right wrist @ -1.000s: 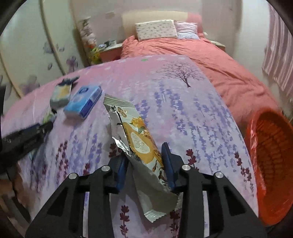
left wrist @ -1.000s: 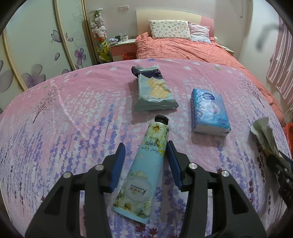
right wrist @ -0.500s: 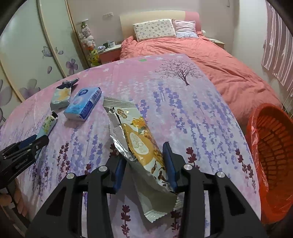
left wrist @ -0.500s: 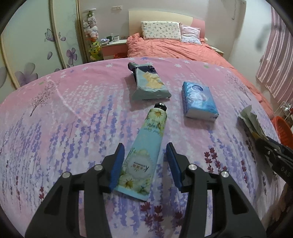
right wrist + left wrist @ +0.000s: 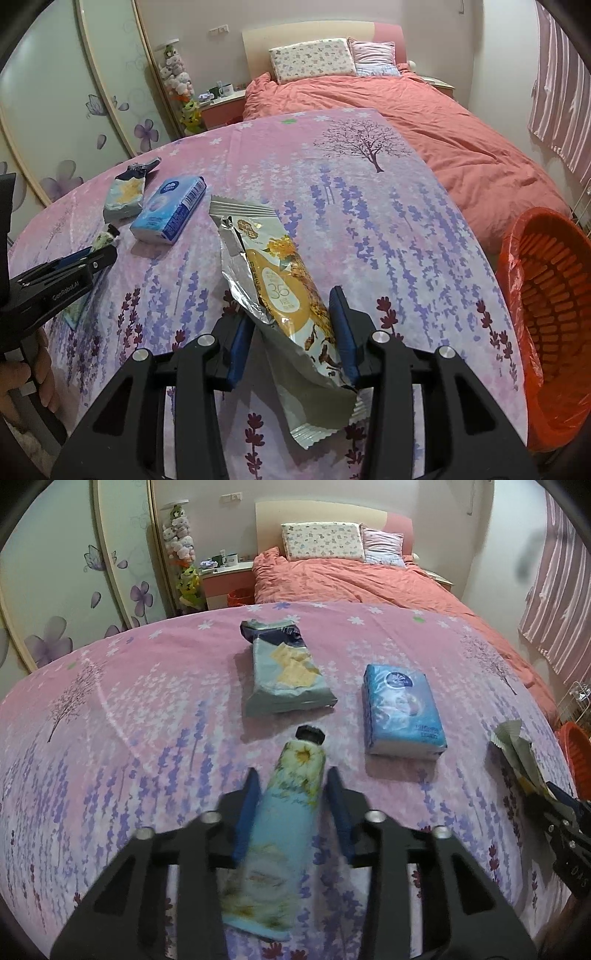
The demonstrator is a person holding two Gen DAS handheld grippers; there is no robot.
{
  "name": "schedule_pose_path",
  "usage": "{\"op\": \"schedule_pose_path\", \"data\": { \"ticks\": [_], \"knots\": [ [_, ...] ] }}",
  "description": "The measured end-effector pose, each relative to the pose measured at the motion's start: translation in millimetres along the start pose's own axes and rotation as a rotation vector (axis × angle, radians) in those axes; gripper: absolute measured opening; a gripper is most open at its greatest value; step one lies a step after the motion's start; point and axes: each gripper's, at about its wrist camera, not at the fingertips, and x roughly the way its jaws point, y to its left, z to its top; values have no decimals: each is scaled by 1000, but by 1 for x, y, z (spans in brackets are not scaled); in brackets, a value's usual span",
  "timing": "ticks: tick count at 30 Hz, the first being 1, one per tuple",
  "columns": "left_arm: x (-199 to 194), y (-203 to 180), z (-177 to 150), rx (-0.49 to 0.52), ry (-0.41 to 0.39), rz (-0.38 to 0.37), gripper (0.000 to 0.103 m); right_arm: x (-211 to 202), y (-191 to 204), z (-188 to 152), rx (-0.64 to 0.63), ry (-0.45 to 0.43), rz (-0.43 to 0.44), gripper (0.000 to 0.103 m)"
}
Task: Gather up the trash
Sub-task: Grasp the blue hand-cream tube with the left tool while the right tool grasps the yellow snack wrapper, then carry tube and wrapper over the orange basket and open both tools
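A light-blue flowered hand cream tube [image 5: 301, 760] with a black cap lies on the pink lavender-print tablecloth [image 5: 147, 738]. My left gripper [image 5: 292, 775] straddles its middle, jaws closing, both blue pads against the tube's sides. From the right wrist view the left gripper [image 5: 99, 258] sits at the left over the tube [image 5: 105, 236]. My right gripper [image 5: 291, 314] is shut on an opened gold and silver snack wrapper [image 5: 273, 266], which sticks up and forward between the pads. The wrapper [image 5: 517, 749] also shows at the right edge of the left wrist view.
An opened cracker packet [image 5: 284, 672] and a blue tissue pack [image 5: 402, 709] lie beyond the tube. A red basket [image 5: 554, 295] with a red liner stands off the table's right edge. A bed with an orange-pink cover [image 5: 406, 103] lies behind. A hand [image 5: 22, 373] holds the left gripper.
The left gripper drew back to the tube's tail, then slid forward again to its middle, and its jaws narrowed onto the tube. The right gripper and wrapper stayed put.
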Motion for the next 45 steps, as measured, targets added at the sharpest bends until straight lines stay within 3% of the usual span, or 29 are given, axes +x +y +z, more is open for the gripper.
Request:
{"op": "schedule_pose_path", "data": {
  "ticks": [2,4,7,15,24,33,45],
  "knots": [
    [0,-4,0,21,-2,5,28,-2,-3,0,18,-7,10,36],
    [-1,-8,-1,38,-7,-3,28,-4,-7,0,39,-15,27,25],
    [-8,-11,-6,35,-23,-10,28,-8,-12,-4,65,-16,50,20],
    [-35,-10,-13,22,-60,-18,28,-34,-20,-10,111,-28,108,18],
    [-95,-25,-6,43,-154,-59,28,-92,-32,1,140,-117,130,18],
    [-146,-74,-2,104,-232,-145,28,-131,-59,2,176,-183,97,18],
    [-184,-158,0,183,-272,-293,28,-171,-111,-3,233,-266,35,18]
  ]
}}
